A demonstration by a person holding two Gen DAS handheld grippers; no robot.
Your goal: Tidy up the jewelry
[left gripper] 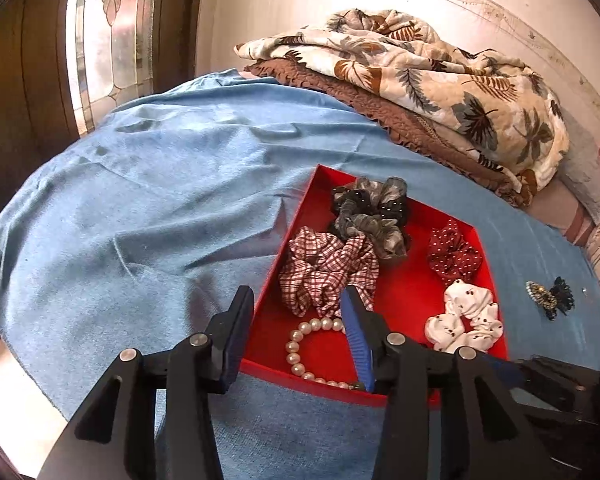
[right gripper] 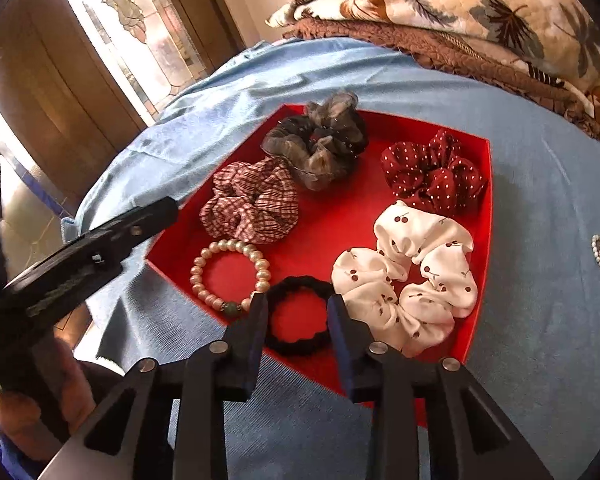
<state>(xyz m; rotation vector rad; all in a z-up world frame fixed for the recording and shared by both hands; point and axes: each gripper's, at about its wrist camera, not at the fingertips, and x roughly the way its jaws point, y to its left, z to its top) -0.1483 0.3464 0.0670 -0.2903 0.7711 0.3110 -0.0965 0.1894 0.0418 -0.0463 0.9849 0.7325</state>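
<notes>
Right wrist: right claw (right gripper: 298, 306) open astride black hair tie (right gripper: 300, 344) in red tray (right gripper: 482, 216).

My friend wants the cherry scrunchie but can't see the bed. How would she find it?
Find the red tray on the blue blanket. Look in its near right corner, beside the black hair tie. The cherry scrunchie is the only white one there, dotted with little dark red cherries.

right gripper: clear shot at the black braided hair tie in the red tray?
Probably yes. The right gripper is open, its fingers either side of the black braided hair tie at the red tray's near edge, with nothing between.
</notes>
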